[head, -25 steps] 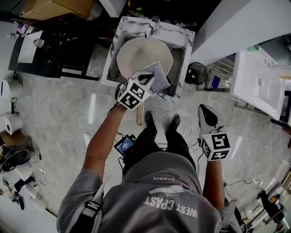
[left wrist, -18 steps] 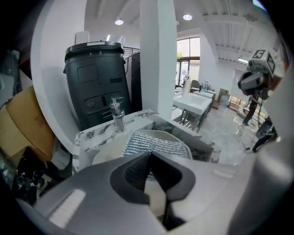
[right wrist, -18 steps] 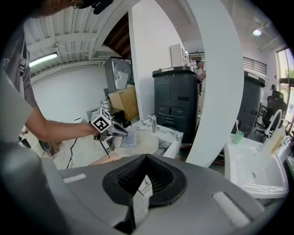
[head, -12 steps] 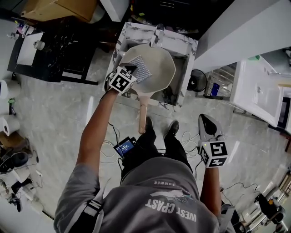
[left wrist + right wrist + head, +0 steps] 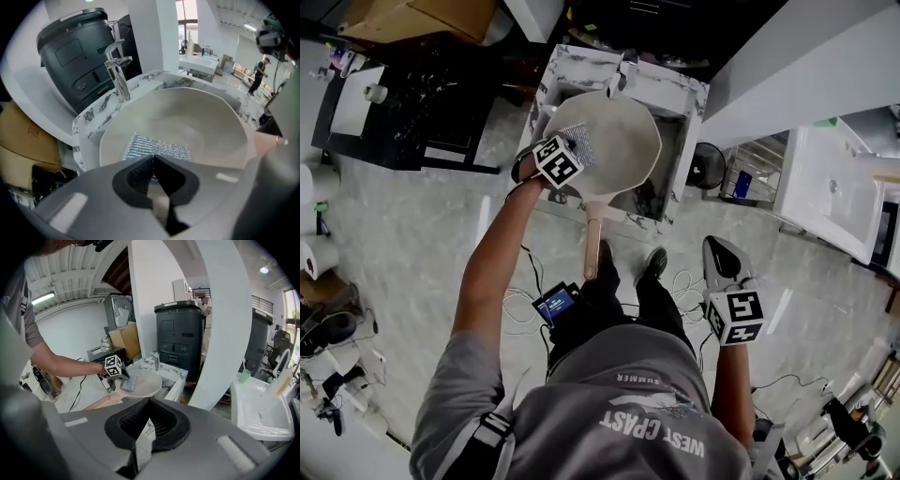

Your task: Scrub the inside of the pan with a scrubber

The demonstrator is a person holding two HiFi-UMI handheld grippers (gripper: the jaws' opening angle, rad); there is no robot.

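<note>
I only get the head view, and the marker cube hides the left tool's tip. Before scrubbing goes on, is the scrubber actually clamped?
Observer: Yes. In the left gripper view, the left tool has its jaws closed on the near edge of the scrubber.
Operator: Is the right tool carrying anything?
Observer: No. The right gripper view shows the right tool with its jaws together and nothing between them.
Operator: Is the tap running?
Observer: The left gripper view shows the faucet behind the pan, with no stream below its spout.
</note>
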